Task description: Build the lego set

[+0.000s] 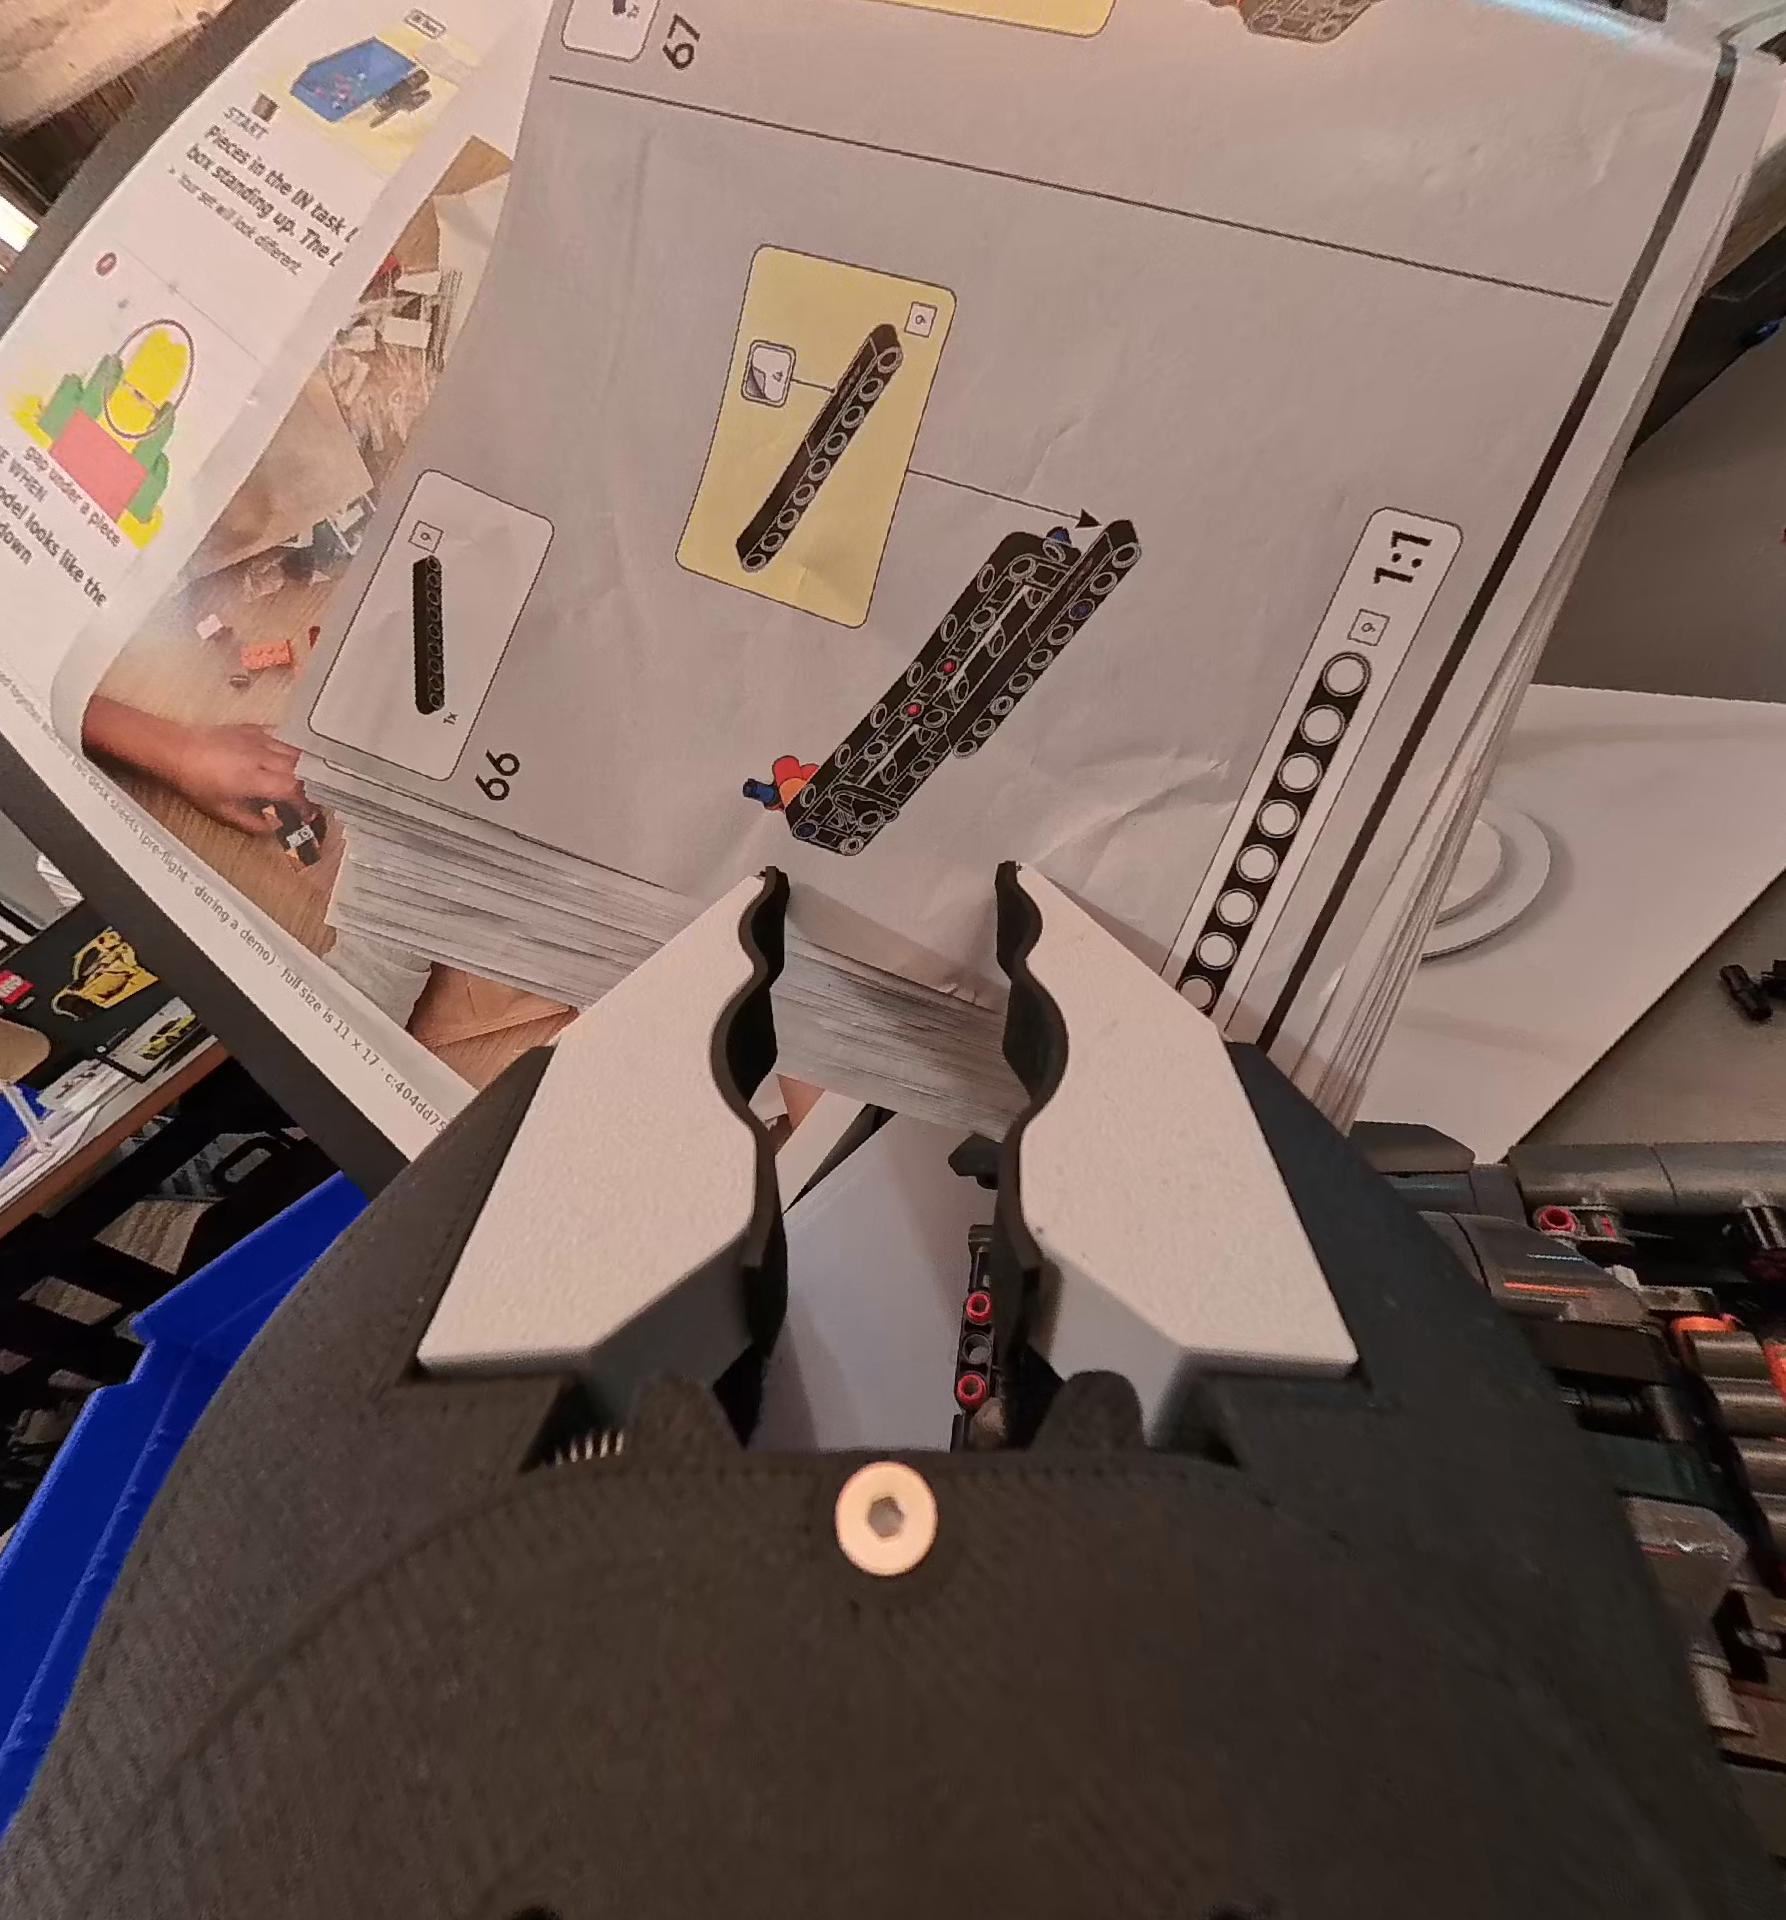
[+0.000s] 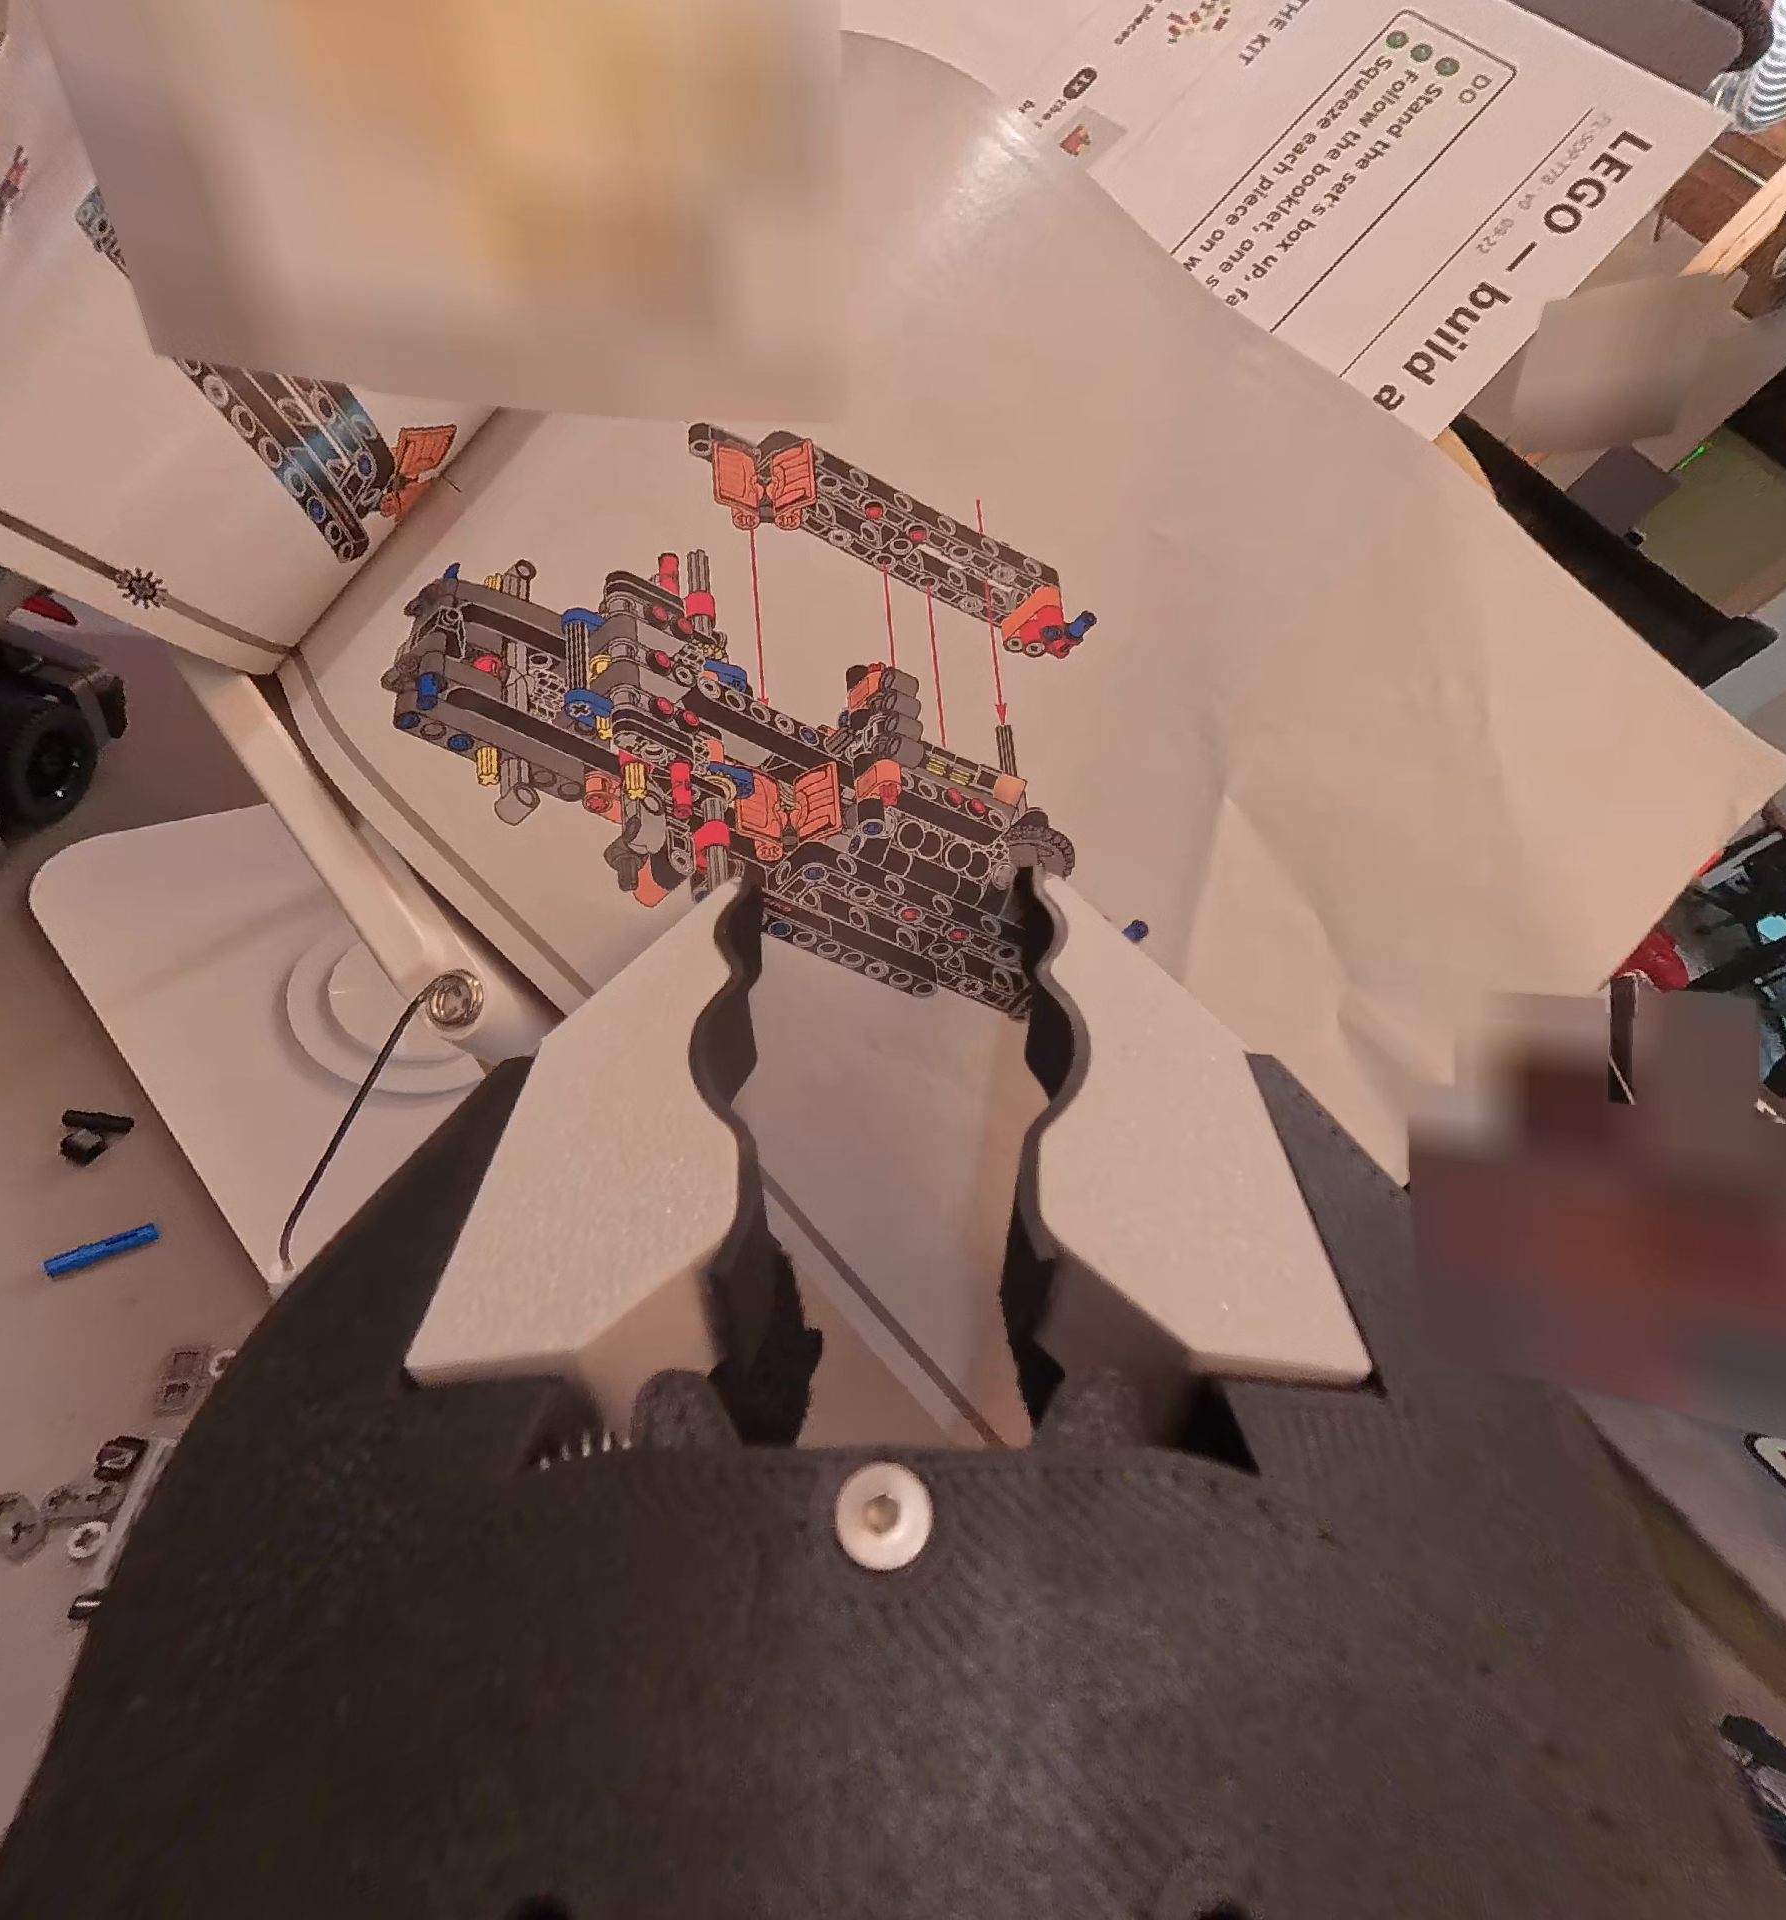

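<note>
The open instruction booklet (image 1: 972,468) leans on a white stand right in front of my left gripper (image 1: 891,883), which is open and empty, its tips near the booklet's lower edge. A partly built dark model (image 1: 1647,1371) with orange and red parts lies below and to the right of that gripper. My right gripper (image 2: 886,888) is open. A curled booklet page (image 2: 1128,644) printed with a build drawing rises in front of it, and the page's lower edge runs between the spread fingers without being pinched.
A blue bin (image 1: 141,1507) is at lower left, with a printed sheet (image 1: 141,416) behind. Small black pieces (image 1: 1767,982) lie by the white stand base (image 1: 1647,831). A blue axle (image 2: 99,1250), black pieces (image 2: 94,1132) and grey pieces (image 2: 47,1522) lie on the table. One gripper's finger ends stand about 30 cm off the other's.
</note>
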`<state>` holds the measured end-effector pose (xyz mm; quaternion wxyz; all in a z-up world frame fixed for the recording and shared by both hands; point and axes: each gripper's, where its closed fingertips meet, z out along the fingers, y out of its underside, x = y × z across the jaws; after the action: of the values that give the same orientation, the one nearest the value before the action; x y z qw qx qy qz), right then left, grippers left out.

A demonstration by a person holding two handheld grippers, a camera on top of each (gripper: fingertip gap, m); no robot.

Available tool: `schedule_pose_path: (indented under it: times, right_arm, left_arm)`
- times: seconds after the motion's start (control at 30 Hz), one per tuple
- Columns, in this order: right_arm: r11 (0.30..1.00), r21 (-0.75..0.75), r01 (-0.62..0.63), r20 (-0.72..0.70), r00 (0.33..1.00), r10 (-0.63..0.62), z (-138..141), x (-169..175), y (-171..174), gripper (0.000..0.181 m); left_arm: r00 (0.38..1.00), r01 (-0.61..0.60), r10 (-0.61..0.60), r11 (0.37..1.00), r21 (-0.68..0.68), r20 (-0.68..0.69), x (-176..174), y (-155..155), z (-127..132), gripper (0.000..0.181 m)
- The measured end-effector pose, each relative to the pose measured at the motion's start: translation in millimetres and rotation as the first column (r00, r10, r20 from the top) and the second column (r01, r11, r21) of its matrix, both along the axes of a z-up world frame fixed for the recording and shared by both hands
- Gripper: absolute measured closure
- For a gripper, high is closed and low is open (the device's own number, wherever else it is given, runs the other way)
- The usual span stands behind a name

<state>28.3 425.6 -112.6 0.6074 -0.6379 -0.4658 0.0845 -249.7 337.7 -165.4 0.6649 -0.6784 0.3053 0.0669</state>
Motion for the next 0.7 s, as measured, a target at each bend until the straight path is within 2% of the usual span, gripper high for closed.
schedule_pose_path:
  times: [0.13,0.37,0.47,0.63,0.7]
  right_arm:
    - [0.999,-0.002,0.036,-0.045,0.998,-0.036,5.6,5.6,5.5,0.114]
    - [1.0,-0.02,0.023,-0.049,0.999,-0.024,4.2,5.8,5.8,0.111]
    - [0.999,-0.008,0.033,-0.046,0.998,-0.033,5.0,9.2,7.2,0.119]
    - [0.994,-0.026,0.105,-0.095,0.99,-0.107,9.6,21.9,18.0,0.097]
    - [0.994,-0.024,0.104,-0.089,0.99,-0.105,8.3,21.7,18.7,0.096]
  left_arm:
    - [1.0,0.001,-0.001,1.0,-0.001,0.0,-0.5,0.0,0.1,0.142]
    - [1.0,-0.005,0.005,1.0,0.001,0.006,-1.0,0.4,0.3,0.14]
    - [1.0,-0.007,0.007,1.0,-0.002,0.011,-1.3,0.6,0.4,0.14]
    - [1.0,-0.008,0.008,1.0,-0.002,0.014,-1.6,0.8,0.3,0.139]
    - [1.0,-0.007,0.007,1.0,-0.003,0.016,-1.8,0.9,0.2,0.139]
